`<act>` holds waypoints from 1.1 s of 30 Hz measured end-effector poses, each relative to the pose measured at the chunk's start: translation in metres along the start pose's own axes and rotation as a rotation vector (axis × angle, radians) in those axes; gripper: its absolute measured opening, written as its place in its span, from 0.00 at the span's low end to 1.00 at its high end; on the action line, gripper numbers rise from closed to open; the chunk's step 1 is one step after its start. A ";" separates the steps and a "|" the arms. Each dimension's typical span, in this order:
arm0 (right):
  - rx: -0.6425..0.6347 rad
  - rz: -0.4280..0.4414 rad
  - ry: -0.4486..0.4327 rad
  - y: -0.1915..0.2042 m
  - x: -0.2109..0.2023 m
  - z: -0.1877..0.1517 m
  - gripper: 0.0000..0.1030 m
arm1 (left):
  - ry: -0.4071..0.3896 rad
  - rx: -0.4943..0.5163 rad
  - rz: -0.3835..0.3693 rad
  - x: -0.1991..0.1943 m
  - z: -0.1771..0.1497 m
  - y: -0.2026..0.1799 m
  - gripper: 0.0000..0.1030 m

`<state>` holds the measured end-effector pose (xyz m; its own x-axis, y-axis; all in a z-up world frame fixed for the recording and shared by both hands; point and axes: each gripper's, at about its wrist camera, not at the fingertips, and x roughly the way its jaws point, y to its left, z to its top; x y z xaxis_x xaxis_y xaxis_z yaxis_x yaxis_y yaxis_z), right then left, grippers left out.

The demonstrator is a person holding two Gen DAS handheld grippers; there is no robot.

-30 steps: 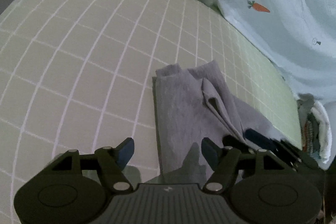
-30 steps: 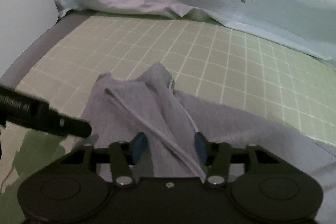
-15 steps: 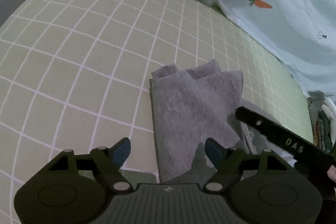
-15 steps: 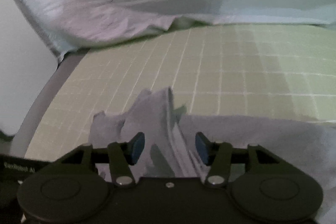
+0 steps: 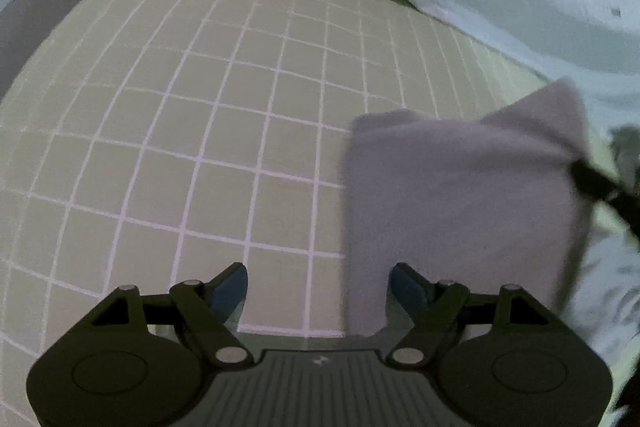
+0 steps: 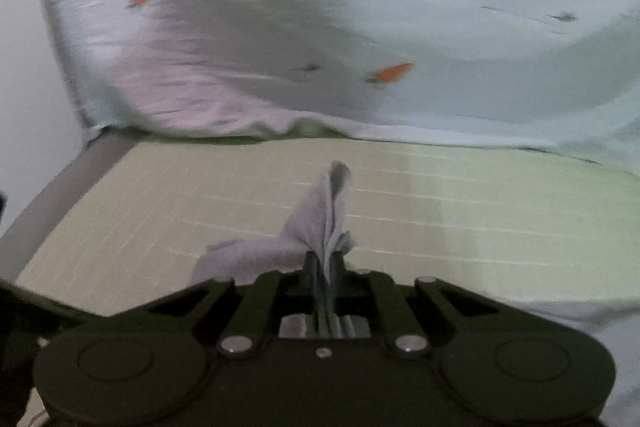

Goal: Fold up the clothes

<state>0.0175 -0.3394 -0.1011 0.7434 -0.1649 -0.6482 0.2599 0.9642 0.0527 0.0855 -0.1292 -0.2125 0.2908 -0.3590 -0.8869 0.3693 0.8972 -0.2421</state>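
Dim, flat light throughout, with motion blur smearing the carrot-print sheet point(image 6: 360, 27) above the checked bedspread point(image 6: 440, 219), a broad grey shadow across it, and fisheye bending at the edges.

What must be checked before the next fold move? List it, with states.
1. Right gripper pinching the grey cloth: ok, jaws closing with fabric between them.
2. Left gripper free: ok, open, nothing between its pads.
3. Cloth layers all caught in the pinch: cannot tell.
4. Green grid mat beside the cloth bare: ok.
5. Carrot-print sheet apart from the cloth: ok.
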 end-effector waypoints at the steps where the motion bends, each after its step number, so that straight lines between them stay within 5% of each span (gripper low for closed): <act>1: 0.024 -0.029 0.018 -0.010 0.003 -0.002 0.09 | 0.000 0.023 0.018 0.001 -0.001 -0.004 0.78; 3: 0.109 -0.078 0.104 -0.031 0.016 -0.015 0.25 | 0.005 0.060 0.044 0.002 -0.003 -0.010 0.78; 5: 0.205 -0.107 0.158 -0.052 0.022 -0.026 0.27 | 0.011 0.081 0.054 0.001 -0.006 -0.014 0.78; 8: 0.365 -0.043 0.154 -0.074 0.003 -0.050 0.52 | 0.021 0.059 0.021 -0.003 -0.011 -0.011 0.78; 16: 0.482 0.080 0.241 -0.066 -0.003 -0.095 0.52 | 0.029 0.100 0.042 -0.010 -0.027 -0.017 0.78; 19: 0.434 0.133 0.255 -0.053 -0.001 -0.096 0.04 | 0.028 0.112 0.054 -0.010 -0.030 -0.018 0.78; 25: 0.272 0.032 0.165 -0.033 -0.064 -0.072 0.05 | 0.042 0.145 0.083 -0.014 -0.037 -0.022 0.79; 29: 0.237 -0.074 0.247 -0.031 -0.056 -0.090 0.07 | 0.058 0.181 0.093 -0.018 -0.049 -0.024 0.81; 31: 0.262 -0.126 0.349 -0.039 -0.030 -0.109 0.12 | 0.065 0.191 0.098 -0.019 -0.054 -0.025 0.83; 33: 0.259 -0.136 0.306 -0.042 -0.033 -0.108 0.33 | 0.073 0.197 0.104 -0.021 -0.058 -0.024 0.83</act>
<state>-0.0846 -0.3521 -0.1646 0.4843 -0.1805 -0.8561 0.5182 0.8475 0.1145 0.0192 -0.1286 -0.2107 0.2743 -0.2416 -0.9308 0.5084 0.8581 -0.0729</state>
